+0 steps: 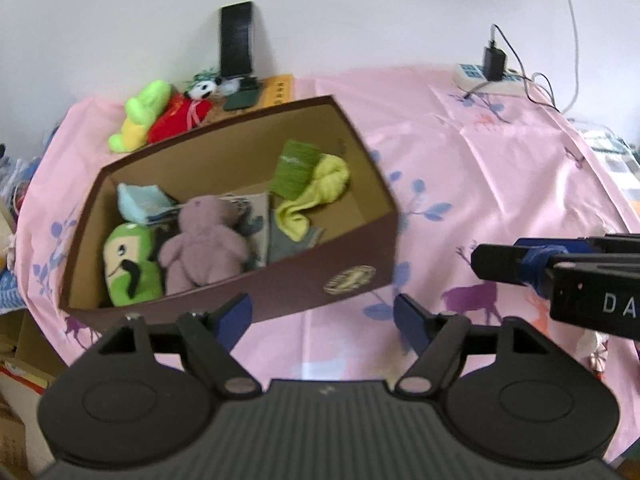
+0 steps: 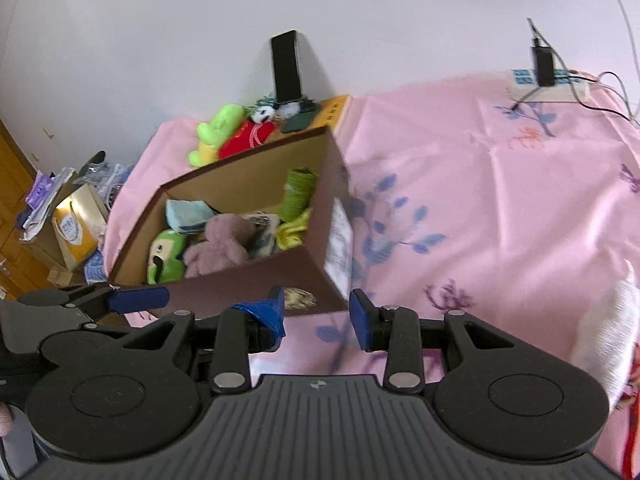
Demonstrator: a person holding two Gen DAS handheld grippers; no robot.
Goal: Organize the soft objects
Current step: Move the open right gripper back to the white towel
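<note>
A brown cardboard box [image 1: 320, 276] [image 2: 248, 288] sits on the pink sheet. Inside lie a mauve plush bear [image 1: 204, 240] [image 2: 222, 246], a green plush [image 1: 130, 270] [image 2: 164, 260], a light blue cloth [image 1: 142, 202] [image 2: 188, 212], a yellow sock [image 1: 316, 196] [image 2: 294, 232] and a green item [image 1: 296, 168] [image 2: 298, 192]. My left gripper [image 1: 322, 318] is open and empty, just in front of the box. My right gripper [image 2: 318, 314] is open and empty, near the box's front right corner; it also shows in the left wrist view [image 1: 560, 276].
Behind the box lie a lime green plush [image 1: 138, 114] [image 2: 214, 132], a red plush with a panda head [image 1: 186, 110] [image 2: 254, 130], and a phone on a stand [image 1: 237, 40] [image 2: 286, 66]. A power strip with a charger [image 1: 486, 74] [image 2: 544, 78] sits far right. Bags and clutter [image 2: 68, 216] lie left of the bed.
</note>
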